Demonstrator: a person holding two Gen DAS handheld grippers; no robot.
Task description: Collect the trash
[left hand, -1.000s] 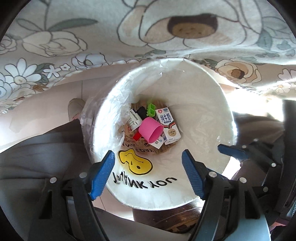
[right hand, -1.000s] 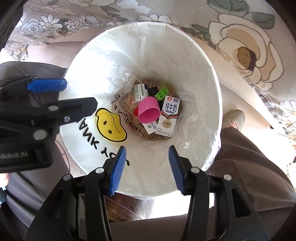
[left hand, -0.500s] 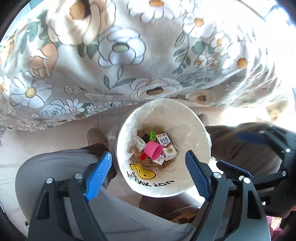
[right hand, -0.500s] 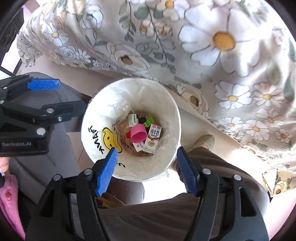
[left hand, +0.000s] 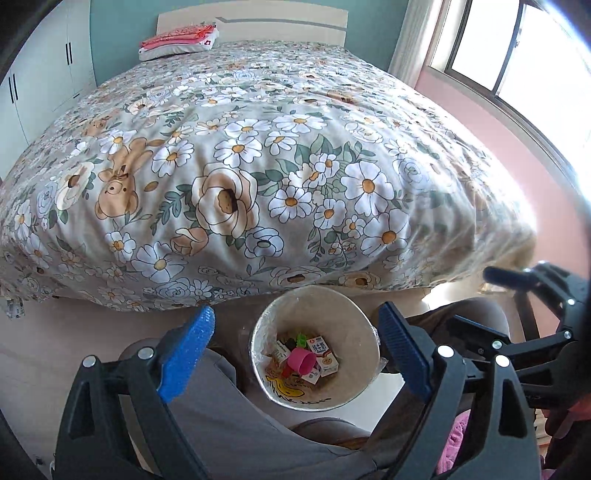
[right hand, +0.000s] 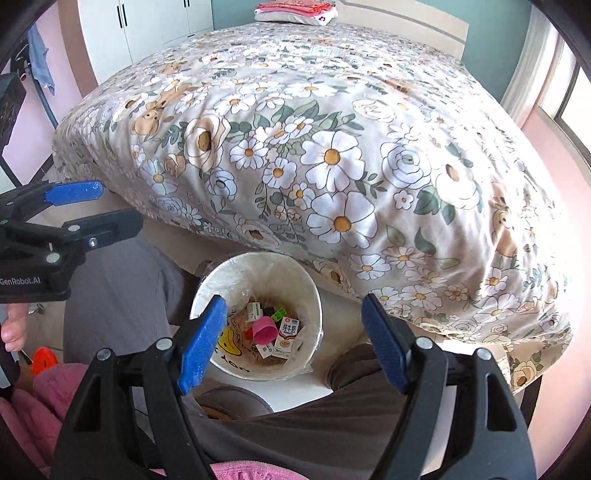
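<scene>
A white trash bin (left hand: 354, 317) with a clear liner and a yellow smiley face stands on the floor at the foot of the bed. Inside it lie a pink cup (left hand: 303, 361), milk cartons (left hand: 320, 347) and a green piece. My left gripper (left hand: 295, 310) hangs high above the bin, its jaws opening with nothing between them. My right gripper (right hand: 294, 301) is also high over the bin (right hand: 258, 271), jaws opening and empty; the pink cup (right hand: 266, 328) shows below. Each gripper appears at the side of the other's view.
A bed with a floral cover (left hand: 258, 166) fills the view ahead, with a folded red cloth (left hand: 177, 40) at its head. A window (left hand: 517, 55) is on the right, white wardrobes (right hand: 147, 22) on the left. A person's grey trouser legs (left hand: 221, 406) flank the bin.
Both grippers have risen well above the bin and tipped upward, so the bin looks small and the whole bed has come into view. Both pairs of jaws have spread wider.
</scene>
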